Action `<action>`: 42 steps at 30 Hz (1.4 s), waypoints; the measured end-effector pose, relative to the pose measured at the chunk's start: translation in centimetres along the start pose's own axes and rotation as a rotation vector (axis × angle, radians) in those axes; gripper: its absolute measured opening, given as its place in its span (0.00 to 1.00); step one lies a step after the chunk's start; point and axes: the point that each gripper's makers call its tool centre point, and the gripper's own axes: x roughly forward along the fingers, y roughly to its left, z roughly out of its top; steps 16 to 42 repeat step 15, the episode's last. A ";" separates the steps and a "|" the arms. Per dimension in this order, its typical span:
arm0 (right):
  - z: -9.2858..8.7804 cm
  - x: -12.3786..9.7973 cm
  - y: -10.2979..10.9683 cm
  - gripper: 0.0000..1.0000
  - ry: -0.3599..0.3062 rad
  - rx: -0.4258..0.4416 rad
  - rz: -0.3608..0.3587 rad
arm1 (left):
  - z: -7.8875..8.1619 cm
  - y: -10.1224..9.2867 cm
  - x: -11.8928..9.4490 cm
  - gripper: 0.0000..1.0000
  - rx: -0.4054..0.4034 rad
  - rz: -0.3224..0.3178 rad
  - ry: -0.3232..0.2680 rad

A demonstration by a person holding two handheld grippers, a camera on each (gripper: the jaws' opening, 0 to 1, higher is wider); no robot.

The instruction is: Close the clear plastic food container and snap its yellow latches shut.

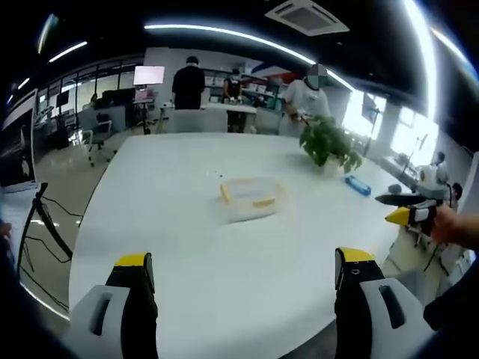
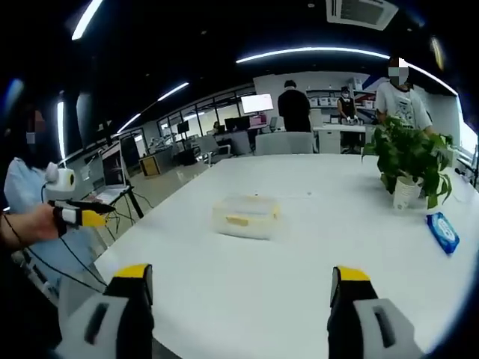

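The clear container [image 1: 251,198] with yellow latches [image 1: 263,202] sits mid-table [image 1: 187,247], well apart from both grippers; the left gripper [image 1: 243,273] and right gripper [image 2: 241,288] are held level at the table's edge, jaws spread wide, gripping nothing.

Clear container [image 1: 251,197] with yellow latches [image 1: 263,202], white table [image 1: 172,224], yellow-tipped tongs [image 1: 243,273].
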 end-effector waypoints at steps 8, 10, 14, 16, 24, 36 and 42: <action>-2.3 -3.2 0.0 1.00 0.017 -0.001 -0.008 | -1.6 0.5 -2.9 0.99 0.007 0.007 0.011; -2.7 -3.6 -0.1 1.00 0.025 -0.001 -0.015 | -1.8 0.5 -3.3 0.99 0.014 0.011 0.008; -2.6 -3.9 -0.1 1.00 0.012 0.008 -0.024 | -2.4 0.5 -3.6 0.99 0.004 0.010 0.015; -2.5 -3.9 -0.1 1.00 0.009 0.010 -0.023 | -2.4 0.5 -3.7 0.99 0.001 0.010 0.016; -2.5 -3.9 -0.1 1.00 0.009 0.010 -0.023 | -2.4 0.5 -3.7 0.99 0.001 0.010 0.016; -2.5 -3.9 -0.1 1.00 0.009 0.010 -0.023 | -2.4 0.5 -3.7 0.99 0.001 0.010 0.016; -2.5 -3.9 -0.1 1.00 0.009 0.010 -0.023 | -2.4 0.5 -3.7 0.99 0.001 0.010 0.016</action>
